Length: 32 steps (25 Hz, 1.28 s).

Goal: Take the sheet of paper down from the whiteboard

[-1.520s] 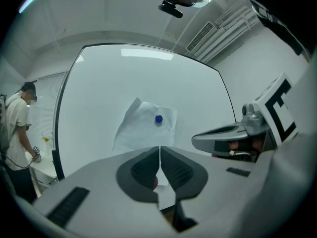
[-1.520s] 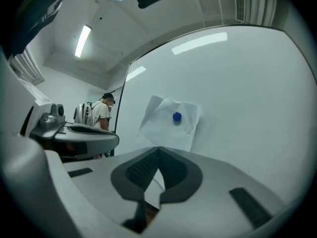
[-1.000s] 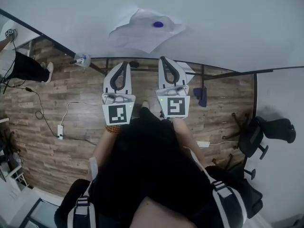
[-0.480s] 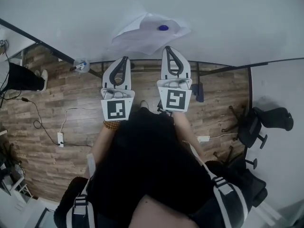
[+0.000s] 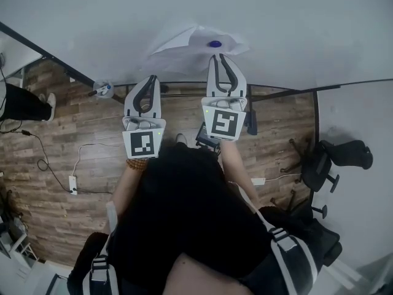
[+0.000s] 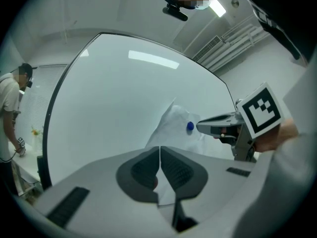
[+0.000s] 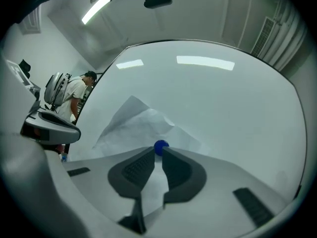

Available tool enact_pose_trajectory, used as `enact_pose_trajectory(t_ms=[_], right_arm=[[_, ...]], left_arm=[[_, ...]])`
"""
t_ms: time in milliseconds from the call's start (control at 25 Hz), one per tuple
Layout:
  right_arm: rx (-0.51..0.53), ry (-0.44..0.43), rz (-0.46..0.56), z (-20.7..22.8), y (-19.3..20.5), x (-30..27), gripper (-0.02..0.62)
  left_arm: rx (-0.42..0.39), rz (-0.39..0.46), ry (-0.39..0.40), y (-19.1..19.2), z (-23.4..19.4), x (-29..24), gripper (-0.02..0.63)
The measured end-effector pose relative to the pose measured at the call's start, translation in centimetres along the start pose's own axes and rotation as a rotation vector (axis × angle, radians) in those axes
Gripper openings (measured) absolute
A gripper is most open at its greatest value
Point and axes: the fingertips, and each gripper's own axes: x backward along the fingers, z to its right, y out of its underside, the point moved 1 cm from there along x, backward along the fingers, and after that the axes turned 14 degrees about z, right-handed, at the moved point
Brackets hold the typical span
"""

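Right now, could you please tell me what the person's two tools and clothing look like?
The left tool and right tool match: pale grey curved shells ending in dark ribbed pads. Each carries a white cube with a black square marker. The person wears a black top and a beaded bracelet on the left wrist.

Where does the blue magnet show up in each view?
Head view: magnet at top centre, near the upper right of the paper.
Left gripper view: magnet right of centre, about mid-height.
Right gripper view: magnet at centre, a little below mid-height.
Shared landmark: the crumpled paper under the magnet, on the whiteboard.
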Motion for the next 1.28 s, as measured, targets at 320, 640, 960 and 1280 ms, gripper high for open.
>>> enact_pose_trajectory(t_ms=[320,640,960,1280], right_arm=[[0.039,0.032,-0.012,-0.1,0.1,-1.6,0.083],[0.075,0.051,-0.028,0.4,0.6,-2.2,0.129],[0.071,0.046,-0.04,0.2,0.7,-2.7,0.132],[0.058,0.057,-0.036,0.3,0.7,-2.7,0.123]], left_arm=[[0.003,-0.006,0.002,0.5,-1.2,-0.4,0.017],[-0.001,-0.003,0.012,0.5,-1.1,-0.8,0.017],[-0.008,-0.009,0.016,0.6,-1.1,-1.0,0.017],[-0.028,0.005,0.013,0.2,-1.3,-1.1,0.018]])
